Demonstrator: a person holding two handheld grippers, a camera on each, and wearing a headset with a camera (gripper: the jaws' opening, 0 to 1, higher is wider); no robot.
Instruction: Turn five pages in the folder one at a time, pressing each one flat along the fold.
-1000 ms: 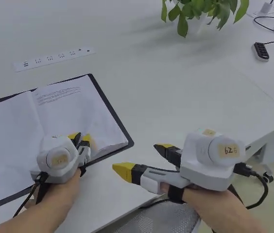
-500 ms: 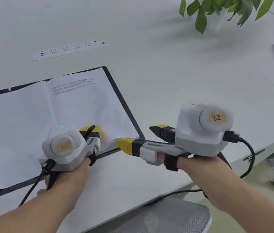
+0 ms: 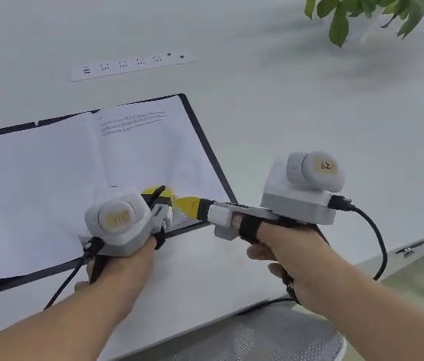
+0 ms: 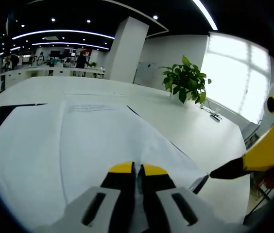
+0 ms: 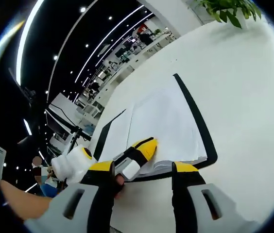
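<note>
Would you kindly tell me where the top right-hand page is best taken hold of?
I'd pinch the page at its lower right corner, coming from the right edge of the folder: the sheets there fan above the cover, and the left tongs sit over it further in.

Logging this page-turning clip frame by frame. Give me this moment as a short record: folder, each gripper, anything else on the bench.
folder: open on the white table, black border showing
left gripper: fingers shut, over the right-hand page near its lower edge
right gripper: fingers open, at the folder's lower right corner
elsewhere: power strip, leafy plant
</note>
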